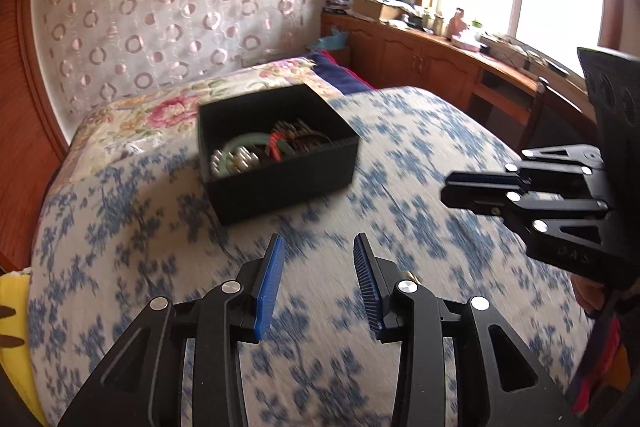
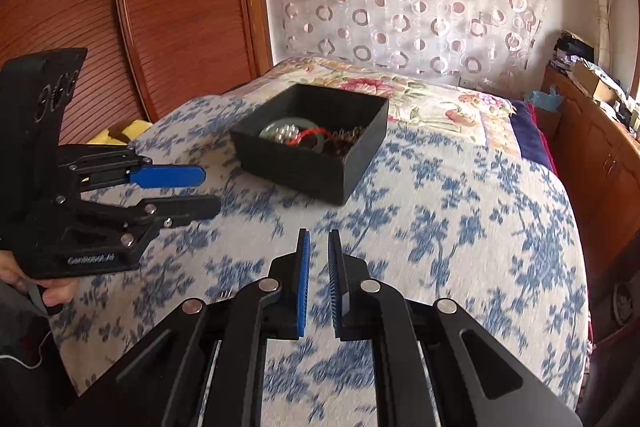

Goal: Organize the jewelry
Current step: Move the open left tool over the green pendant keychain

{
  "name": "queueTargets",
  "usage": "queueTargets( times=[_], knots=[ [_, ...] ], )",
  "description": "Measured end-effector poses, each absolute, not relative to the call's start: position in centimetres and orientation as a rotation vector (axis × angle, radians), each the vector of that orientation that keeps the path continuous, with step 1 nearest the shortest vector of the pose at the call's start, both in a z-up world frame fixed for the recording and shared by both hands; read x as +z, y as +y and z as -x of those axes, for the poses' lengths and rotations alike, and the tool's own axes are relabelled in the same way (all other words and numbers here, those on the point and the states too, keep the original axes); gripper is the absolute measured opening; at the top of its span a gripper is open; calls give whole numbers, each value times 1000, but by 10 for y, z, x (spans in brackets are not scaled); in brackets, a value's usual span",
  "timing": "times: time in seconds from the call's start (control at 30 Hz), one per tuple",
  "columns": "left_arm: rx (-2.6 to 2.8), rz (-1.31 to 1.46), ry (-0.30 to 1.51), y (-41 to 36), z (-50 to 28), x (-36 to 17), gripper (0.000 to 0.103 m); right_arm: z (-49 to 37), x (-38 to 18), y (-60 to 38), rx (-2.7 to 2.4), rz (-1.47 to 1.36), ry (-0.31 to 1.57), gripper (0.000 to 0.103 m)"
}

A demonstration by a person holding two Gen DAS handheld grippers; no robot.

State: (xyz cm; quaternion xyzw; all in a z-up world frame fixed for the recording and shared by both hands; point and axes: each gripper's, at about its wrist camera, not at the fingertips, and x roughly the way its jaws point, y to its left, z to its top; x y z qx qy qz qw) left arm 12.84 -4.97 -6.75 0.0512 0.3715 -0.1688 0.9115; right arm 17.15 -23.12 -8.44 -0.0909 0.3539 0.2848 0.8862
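jewelry [image 1: 276, 147] blurred, tangled in box [image 1: 288, 183]

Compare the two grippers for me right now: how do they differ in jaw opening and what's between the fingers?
The left gripper has its jaws clearly apart; the right gripper shows only a narrow slit between its blue pads. In the right wrist view the left gripper is seen from the side, one finger above the other. Shared: both are empty, held over the blue floral bedspread short of the black box of jewelry, and point toward it.
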Motion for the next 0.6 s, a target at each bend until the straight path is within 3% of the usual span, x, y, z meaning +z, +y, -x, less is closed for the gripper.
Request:
queueTargets(
  times=[0.1,0.23,0.6],
  knots=[
    [-366,-109,782,-54,-115,-75,34,-161,-93,-230,589,201,746,12],
    [-384,-106,814,-62,-109,-84,34,-151,-101,-232,577,205,752,23],
    [-402,-129,874,-83,-110,-104,31,-140,-107,-243,573,168,766,24]
  ],
)
